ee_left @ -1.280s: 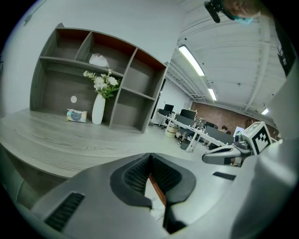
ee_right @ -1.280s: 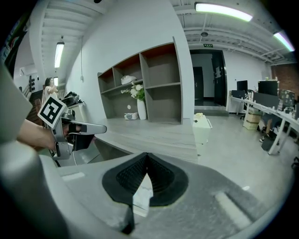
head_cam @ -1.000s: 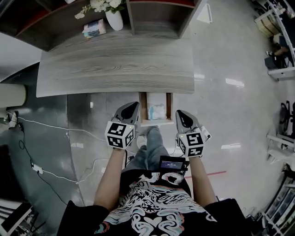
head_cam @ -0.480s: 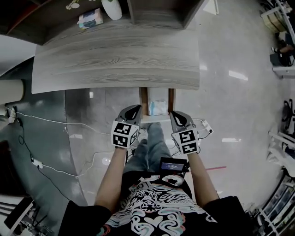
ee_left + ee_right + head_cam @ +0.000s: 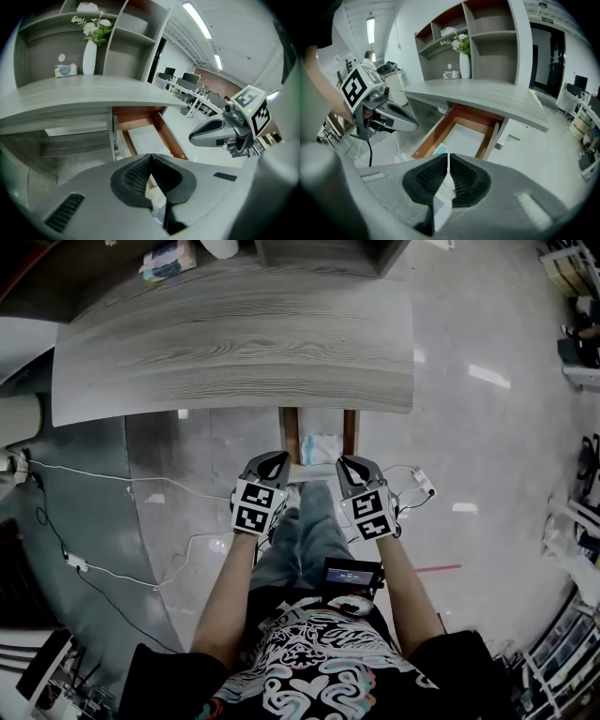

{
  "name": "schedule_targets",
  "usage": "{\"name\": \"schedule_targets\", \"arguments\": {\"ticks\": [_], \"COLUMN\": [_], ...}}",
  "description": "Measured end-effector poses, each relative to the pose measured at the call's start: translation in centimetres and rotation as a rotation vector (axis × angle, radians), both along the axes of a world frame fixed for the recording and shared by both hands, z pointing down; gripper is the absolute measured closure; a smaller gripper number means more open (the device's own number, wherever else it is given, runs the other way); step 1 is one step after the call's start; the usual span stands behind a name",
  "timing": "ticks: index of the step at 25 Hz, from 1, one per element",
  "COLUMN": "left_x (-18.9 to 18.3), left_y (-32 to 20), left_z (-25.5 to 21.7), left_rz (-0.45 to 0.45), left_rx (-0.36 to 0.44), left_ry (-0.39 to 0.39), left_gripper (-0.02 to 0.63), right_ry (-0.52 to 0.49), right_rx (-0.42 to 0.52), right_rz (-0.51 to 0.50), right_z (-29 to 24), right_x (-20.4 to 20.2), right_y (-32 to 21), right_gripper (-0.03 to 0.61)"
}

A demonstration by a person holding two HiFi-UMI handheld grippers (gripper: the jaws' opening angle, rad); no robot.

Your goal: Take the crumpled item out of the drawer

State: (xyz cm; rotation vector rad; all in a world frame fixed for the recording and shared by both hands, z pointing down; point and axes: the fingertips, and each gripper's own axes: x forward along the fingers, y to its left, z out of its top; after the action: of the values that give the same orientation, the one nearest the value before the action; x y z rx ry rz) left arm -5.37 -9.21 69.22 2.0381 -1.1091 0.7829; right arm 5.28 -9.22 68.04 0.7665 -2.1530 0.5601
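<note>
The wooden drawer (image 5: 290, 437) stands pulled out from under the grey desk (image 5: 234, 343). A crumpled pale blue-white item (image 5: 321, 448) lies in it near the front. My left gripper (image 5: 275, 459) hovers just outside the drawer's front left corner, and my right gripper (image 5: 346, 463) outside the front right corner. Both have jaws closed together with nothing between them. In the right gripper view the drawer (image 5: 432, 134) opens ahead and a bit of the crumpled item (image 5: 439, 150) peeks above my right gripper (image 5: 448, 157). My left gripper (image 5: 150, 157) covers the front of the drawer (image 5: 168, 137) in its own view.
A white vase of flowers (image 5: 89, 55) and a tissue pack (image 5: 65, 70) stand at the back of the desk under shelves (image 5: 487, 33). Cables (image 5: 112, 474) trail over the floor at left. The person's legs (image 5: 305, 535) are below the drawer front.
Both grippers have drawn closer together and up to the drawer's front corners. The view has tipped down, so the vase has slid out of the top.
</note>
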Motion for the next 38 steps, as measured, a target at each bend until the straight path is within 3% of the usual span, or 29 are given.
{"name": "schedule_targets", "arguments": {"ticks": [12, 20, 30, 38], "left_x": [0.8, 2.2, 2.5, 1.7], "left_y": [0.6, 0.8, 1.4, 1.1], "left_z": [5.1, 6.3, 7.0, 7.1], "left_rz": [0.048, 0.089, 0.100, 0.080], "left_rx": [-0.098, -0.146, -0.196, -0.178], "left_ry": [-0.054, -0.042, -0.053, -0.066], "left_gripper": [0.614, 0.614, 0.614, 0.614], "right_ry": [0.060, 0.101, 0.150, 0.214], "right_rx": [-0.093, -0.161, -0.142, -0.123], "right_rz": [-0.120, -0.175, -0.225, -0.227], "right_z": [5.1, 7.8, 9.1, 10.6], "right_x": [-1.2, -2.2, -3.2, -2.5], "right_y": [-0.1, 0.4, 0.4, 0.5], "right_gripper": [0.558, 0.532, 0.491, 0.492]}}
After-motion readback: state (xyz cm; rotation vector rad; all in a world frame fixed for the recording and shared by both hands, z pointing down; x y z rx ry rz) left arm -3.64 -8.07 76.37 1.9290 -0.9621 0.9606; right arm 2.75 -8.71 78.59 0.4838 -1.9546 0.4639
